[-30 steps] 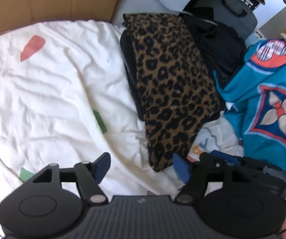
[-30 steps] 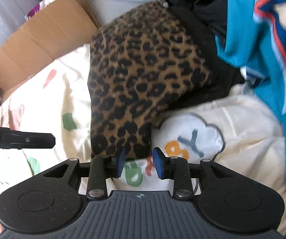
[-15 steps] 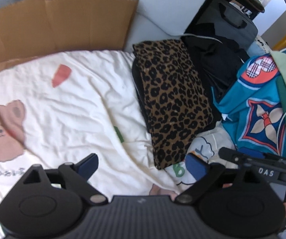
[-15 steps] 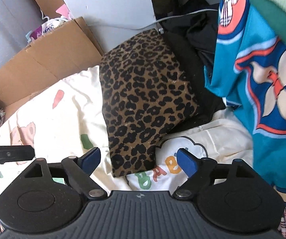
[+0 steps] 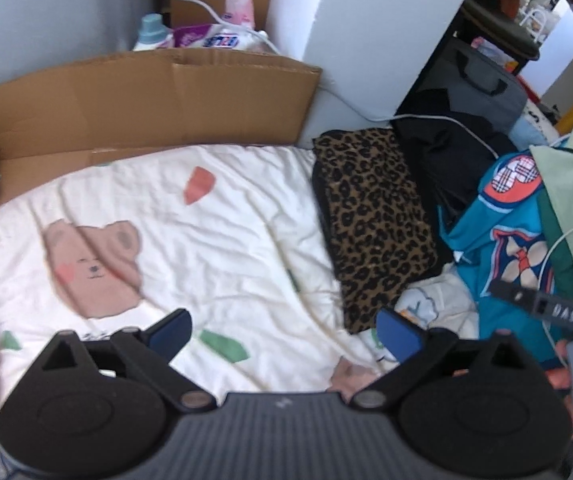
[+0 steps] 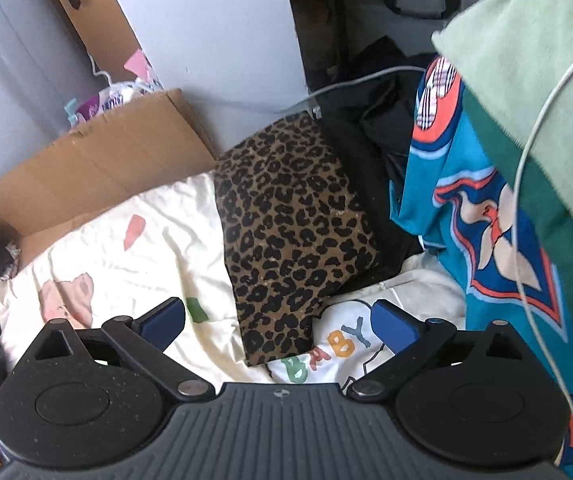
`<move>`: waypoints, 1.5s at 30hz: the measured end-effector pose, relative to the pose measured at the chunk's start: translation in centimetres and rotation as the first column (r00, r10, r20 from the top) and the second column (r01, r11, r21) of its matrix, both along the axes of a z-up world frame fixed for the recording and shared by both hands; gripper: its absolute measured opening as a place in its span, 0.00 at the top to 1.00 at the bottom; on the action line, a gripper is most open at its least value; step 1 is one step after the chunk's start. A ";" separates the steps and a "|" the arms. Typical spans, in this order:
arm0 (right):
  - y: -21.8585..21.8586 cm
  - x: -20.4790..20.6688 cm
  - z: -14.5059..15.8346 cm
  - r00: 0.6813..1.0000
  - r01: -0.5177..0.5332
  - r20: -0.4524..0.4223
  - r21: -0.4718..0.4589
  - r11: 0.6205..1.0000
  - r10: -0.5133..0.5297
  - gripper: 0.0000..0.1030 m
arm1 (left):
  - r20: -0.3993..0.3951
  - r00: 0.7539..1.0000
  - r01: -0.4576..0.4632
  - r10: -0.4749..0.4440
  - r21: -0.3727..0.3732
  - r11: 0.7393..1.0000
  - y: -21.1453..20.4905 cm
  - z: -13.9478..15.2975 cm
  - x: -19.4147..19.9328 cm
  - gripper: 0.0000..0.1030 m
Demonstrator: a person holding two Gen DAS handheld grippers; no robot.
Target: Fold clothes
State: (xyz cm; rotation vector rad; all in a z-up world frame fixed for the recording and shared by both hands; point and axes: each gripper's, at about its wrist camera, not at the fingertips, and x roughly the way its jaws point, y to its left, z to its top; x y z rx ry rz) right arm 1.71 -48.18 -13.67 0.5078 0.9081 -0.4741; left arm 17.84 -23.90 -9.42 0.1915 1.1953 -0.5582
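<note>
Clothes are what we are sorting: one folded leopard-print garment lies on the cream bear-print sheet with black garments just behind it, while one teal patterned top hangs unfolded at the right under one pale green piece. Our left gripper and right gripper are both opening, jaws spread wide with nothing between them. We judge that reaching for the teal top could snag the white cable draped across it, or nudge the leopard fold crooked, since they sit so close.
</note>
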 end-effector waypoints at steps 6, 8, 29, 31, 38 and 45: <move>0.4 0.3 3.4 0.999 -0.036 -0.023 -0.014 0.999 0.036 0.01 | 0.024 0.999 -0.023 0.022 0.027 0.999 2.9 3.8 -0.2 0.01; 0.5 0.7 4.5 0.997 -0.058 -0.046 -0.014 0.998 0.058 0.01 | 0.028 0.999 -0.041 0.040 0.031 0.999 4.1 5.1 0.0 0.01; 5.0 1.5 15.0 0.981 -0.192 -0.026 -0.033 0.981 0.191 0.01 | 0.110 0.979 -0.184 0.173 0.099 0.978 18.8 15.1 -0.6 0.01; 5.9 1.6 15.6 0.979 -0.205 -0.021 -0.032 0.978 0.204 0.01 | 0.111 0.974 -0.207 0.196 0.100 0.973 20.4 15.6 -0.9 0.01; 8.8 1.9 16.8 0.969 -0.245 -0.024 -0.039 0.969 0.244 0.01 | 0.134 0.947 -0.307 0.292 0.117 0.944 25.3 17.0 -2.0 0.01; 11.7 2.0 17.4 0.956 -0.293 -0.029 -0.040 0.955 0.292 0.01 | 0.137 0.931 -0.354 0.338 0.113 0.928 28.5 16.9 -4.5 0.01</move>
